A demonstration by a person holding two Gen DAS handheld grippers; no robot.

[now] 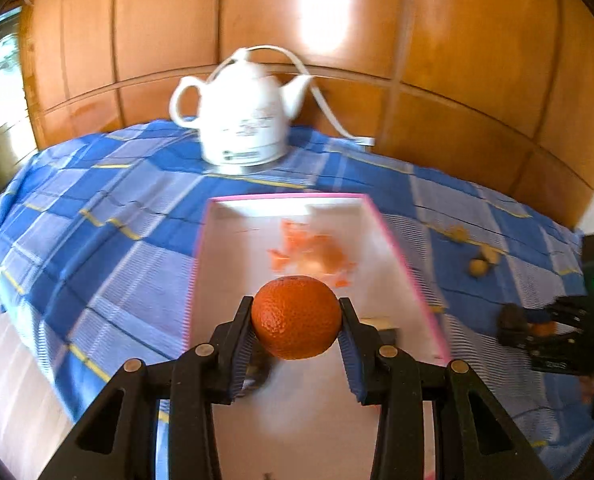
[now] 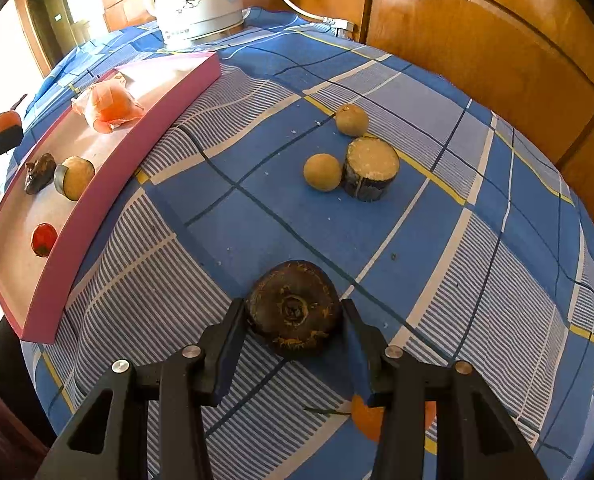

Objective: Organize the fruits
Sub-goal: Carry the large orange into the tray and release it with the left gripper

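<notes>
The left gripper is clamping an orange directly above the pink tray. The right gripper is gripping a dark round fruit on the tabletop, with the tray lying off to its left.

Both the left gripper and right gripper are built from black plastic linkage arms with triangular cut-outs, brass-coloured pivot screws on the left and silver ones on the right, and blue ribbed pads are fitted inside the fingers.
</notes>
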